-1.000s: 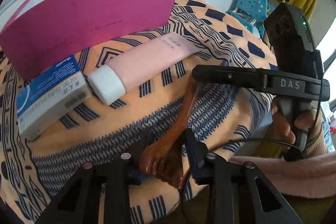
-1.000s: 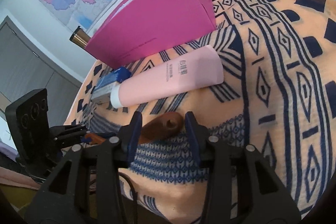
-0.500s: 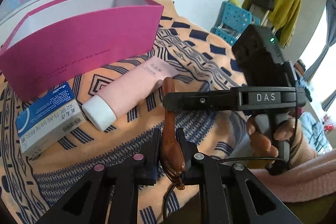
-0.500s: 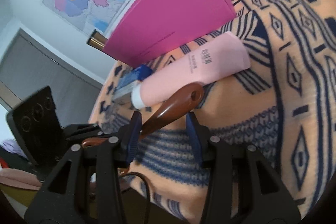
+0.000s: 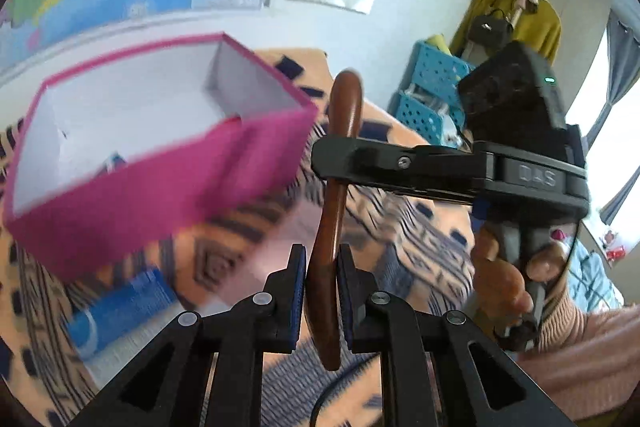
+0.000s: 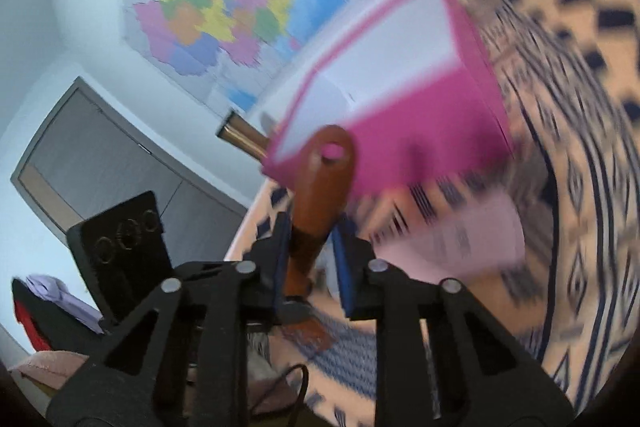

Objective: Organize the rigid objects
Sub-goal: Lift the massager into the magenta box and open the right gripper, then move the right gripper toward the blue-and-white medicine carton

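Item: wooden comb point(image 5: 340, 163), brown, lifted above the patterned cloth point(image 5: 404, 239).

Holding: left hand-held gripper point(image 5: 321, 277) pinches its lower end. Right hand-held gripper point(image 6: 310, 247) straddles the handle; whether its pads press cannot be told.

Destination, judged: open magenta box point(image 5: 160, 187), just beside.

Also present: pink tube point(image 6: 460, 239), blue carton point(image 5: 116, 311).

Risks: two grips on one rigid piece may pull against each other; the comb could twist free, or strike the box wall and tip it.

Motion blur smears the pink tube point(image 5: 288, 239) and blue carton point(image 5: 116, 311) beyond reading.
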Available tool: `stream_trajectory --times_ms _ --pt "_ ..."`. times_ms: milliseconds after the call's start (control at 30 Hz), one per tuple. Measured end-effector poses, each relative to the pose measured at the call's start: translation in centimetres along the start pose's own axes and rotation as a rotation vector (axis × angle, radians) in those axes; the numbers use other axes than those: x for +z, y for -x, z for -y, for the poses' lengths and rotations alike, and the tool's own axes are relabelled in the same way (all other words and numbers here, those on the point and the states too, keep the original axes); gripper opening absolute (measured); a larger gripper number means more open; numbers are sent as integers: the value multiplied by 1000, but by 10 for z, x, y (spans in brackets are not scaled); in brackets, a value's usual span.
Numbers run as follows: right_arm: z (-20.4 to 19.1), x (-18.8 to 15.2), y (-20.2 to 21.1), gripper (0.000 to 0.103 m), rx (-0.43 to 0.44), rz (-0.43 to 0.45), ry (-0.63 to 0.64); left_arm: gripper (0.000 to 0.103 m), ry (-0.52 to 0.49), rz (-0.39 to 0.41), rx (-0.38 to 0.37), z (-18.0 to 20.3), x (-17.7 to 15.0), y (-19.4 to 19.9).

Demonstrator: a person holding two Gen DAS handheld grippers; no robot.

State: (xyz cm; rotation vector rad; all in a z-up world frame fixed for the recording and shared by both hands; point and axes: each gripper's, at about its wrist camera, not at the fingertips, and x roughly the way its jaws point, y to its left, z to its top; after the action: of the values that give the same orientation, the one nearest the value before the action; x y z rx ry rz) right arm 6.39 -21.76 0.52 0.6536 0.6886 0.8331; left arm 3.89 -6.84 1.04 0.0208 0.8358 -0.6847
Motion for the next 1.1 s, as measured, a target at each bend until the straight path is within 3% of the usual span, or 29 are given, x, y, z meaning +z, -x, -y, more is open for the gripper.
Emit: stream_trajectory --times_ms 133,433,667,867,1033,1100 --pt "-17 35 -5 21 -16 65 57 16 2 33 28 -12 36 4" --pt "-4 91 -26 21 7 178 -20 19 -21 14 137 -33 94 -7" --pt "20 105 -42 21 -23 194 -99 19 -33 -33 205 -53 105 -21" --pt "42 99 -43 20 -70 179 -145 19 -29 -78 192 -63 108 -39" --pt "38 90 -35 20 -110 173 -102 20 -3 -79 174 -71 97 -46" --pt "34 85 -32 20 -135 157 -70 27 10 -56 157 -73 90 -39"
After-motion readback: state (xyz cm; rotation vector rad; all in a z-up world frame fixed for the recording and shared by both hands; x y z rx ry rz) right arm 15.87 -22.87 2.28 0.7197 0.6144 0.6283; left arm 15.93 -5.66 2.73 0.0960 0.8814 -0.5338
